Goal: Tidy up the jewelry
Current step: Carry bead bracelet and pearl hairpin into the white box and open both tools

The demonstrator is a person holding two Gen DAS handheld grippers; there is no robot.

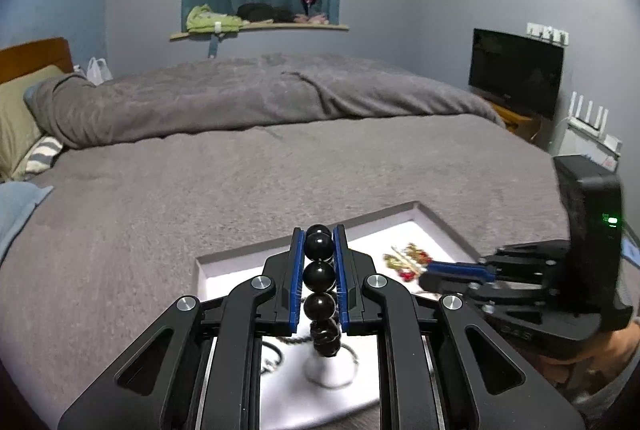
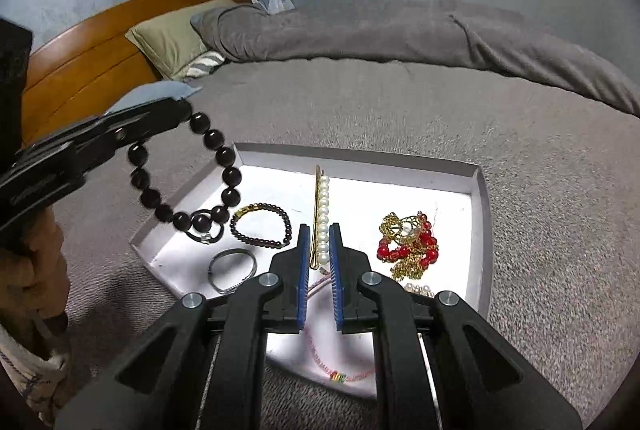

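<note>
My left gripper (image 1: 319,235) is shut on a bracelet of large black beads (image 1: 319,276), which hangs above the left end of a white tray (image 1: 436,220). In the right wrist view the same bracelet (image 2: 225,154) dangles from the left gripper (image 2: 182,110) over the tray (image 2: 478,230). My right gripper (image 2: 319,230) is open, low over the tray, with a pearl hair clip (image 2: 322,218) lying between its fingertips. A small dark bead bracelet (image 2: 261,226), a red and gold bead tangle (image 2: 410,246), a silver bangle (image 2: 232,270) and a pink cord (image 2: 320,358) lie in the tray.
The tray sits on a grey bed cover (image 2: 540,190). A folded grey duvet (image 1: 256,98) lies behind, with pillows (image 2: 176,34) and a wooden headboard (image 2: 88,58) at the left. A TV (image 1: 516,70) stands at the right.
</note>
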